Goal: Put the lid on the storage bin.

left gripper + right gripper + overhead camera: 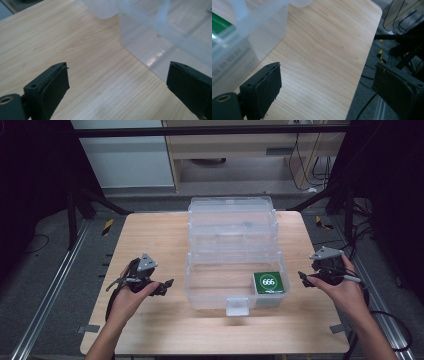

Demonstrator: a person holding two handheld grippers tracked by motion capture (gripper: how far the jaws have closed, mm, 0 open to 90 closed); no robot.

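The clear plastic storage box (235, 280) sits mid-table, lid swung open to the far side, a green 666 pack (269, 282) in its near right corner. Left gripper (167, 284) and right gripper (302, 276) flank it, jaws wide and empty (nothing touched). Likely closing comes next: bring both in level and grip the lid's far edge evenly.

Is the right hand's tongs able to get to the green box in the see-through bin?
Probably yes. The green box lies in the near right corner of the bin, whose top is open. The right tongs wait open just outside that wall, with nothing between; they would likely need to go over the wall.
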